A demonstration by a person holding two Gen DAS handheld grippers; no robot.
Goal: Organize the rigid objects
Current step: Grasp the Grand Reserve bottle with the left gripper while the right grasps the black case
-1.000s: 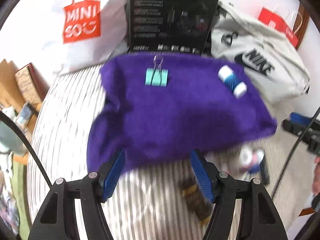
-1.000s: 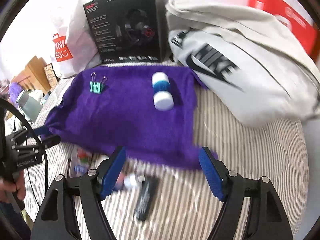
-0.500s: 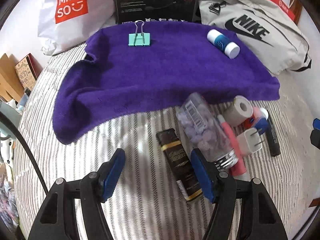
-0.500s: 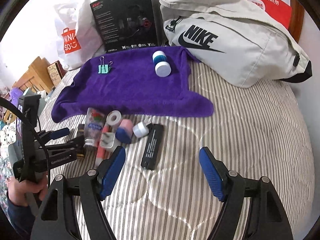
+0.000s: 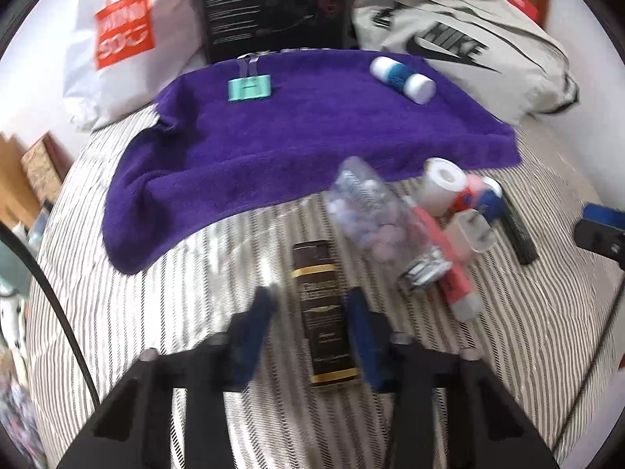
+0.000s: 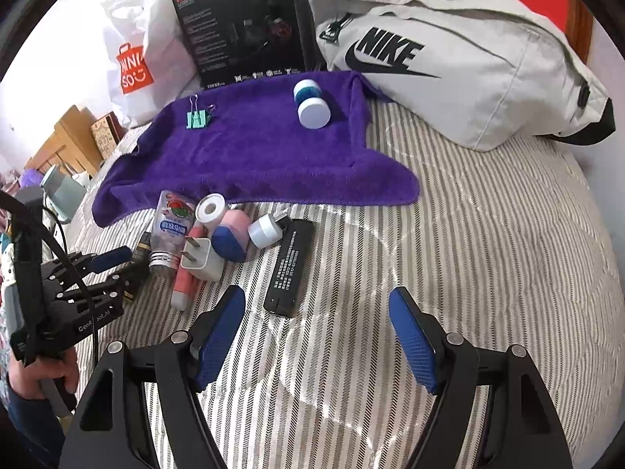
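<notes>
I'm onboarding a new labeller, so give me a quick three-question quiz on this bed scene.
1. True or false: the teal binder clip lies on the purple towel.
2. Which object sits between the left tongs: A) brown gold-banded tube, B) black rectangular battery, C) white wall charger?
3. Are the right tongs open or shut?

Key: 1 true; 2 A; 3 open.

Striped bed, purple towel, clutter.
</notes>
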